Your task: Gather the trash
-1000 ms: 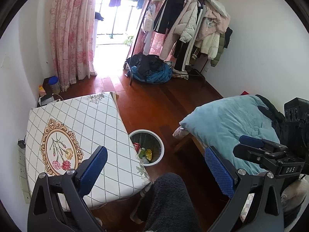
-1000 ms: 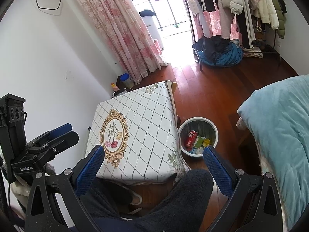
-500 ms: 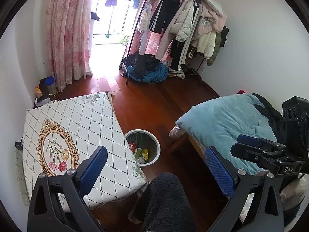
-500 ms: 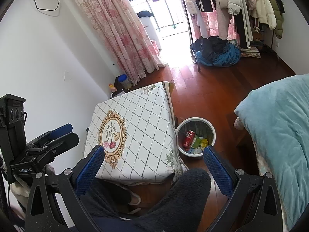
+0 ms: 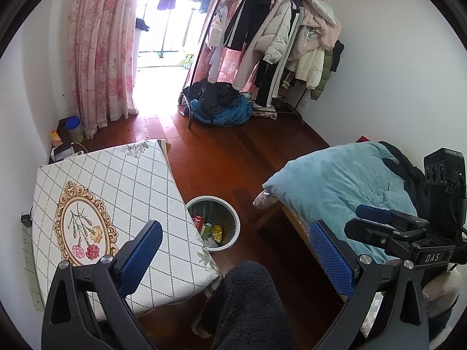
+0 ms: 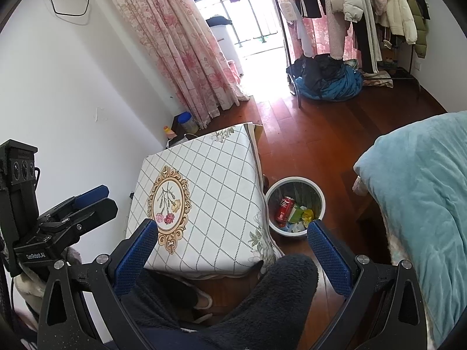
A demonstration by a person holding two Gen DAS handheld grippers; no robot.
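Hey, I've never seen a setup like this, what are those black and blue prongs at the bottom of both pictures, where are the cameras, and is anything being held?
The prongs are two handheld grippers; a person carries one in each hand. Each has a wide-angle camera looking forward along its two blue-padded fingers.

In the left wrist view you see the left gripper, and the right gripper shows at the side. The right wrist view shows the right gripper up close.

Both stand wide open and hold nothing.

Ahead is a table with a checked floral cloth; nothing lies on the part that shows. Beside it on the wooden floor stands a white bin with a red can and wrappers inside. A blue blanket covers the bed.
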